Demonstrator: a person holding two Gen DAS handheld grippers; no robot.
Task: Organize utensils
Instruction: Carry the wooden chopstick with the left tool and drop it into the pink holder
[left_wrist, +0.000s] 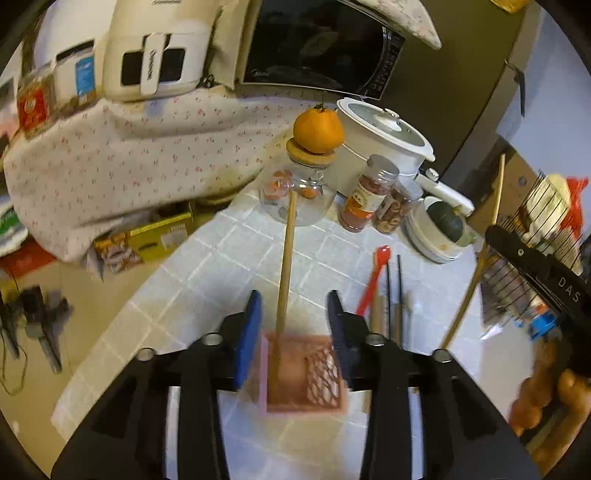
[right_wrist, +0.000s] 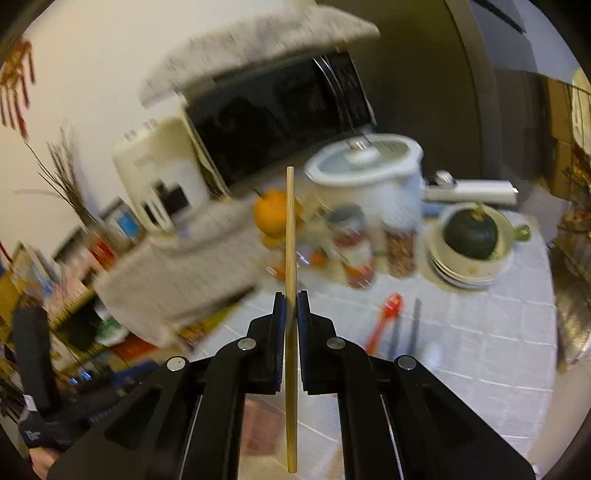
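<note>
My left gripper (left_wrist: 294, 306) is open, its blue-padded fingers on either side of a pink lattice holder (left_wrist: 304, 373) on the tiled counter. One wooden chopstick (left_wrist: 286, 266) stands in the holder. My right gripper (right_wrist: 291, 306) is shut on a second wooden chopstick (right_wrist: 290, 258), held upright above the counter; it shows at the right of the left wrist view (left_wrist: 476, 273). A red spoon (left_wrist: 373, 280) and dark chopsticks (left_wrist: 399, 291) lie on the counter right of the holder.
A glass jar (left_wrist: 299, 192) with an orange (left_wrist: 318, 129) on its lid, two spice jars (left_wrist: 365, 195), a white pot (left_wrist: 384, 136), stacked bowls holding a green squash (left_wrist: 445, 221), a microwave (left_wrist: 317, 44) and a wire rack (left_wrist: 535, 240) ring the counter.
</note>
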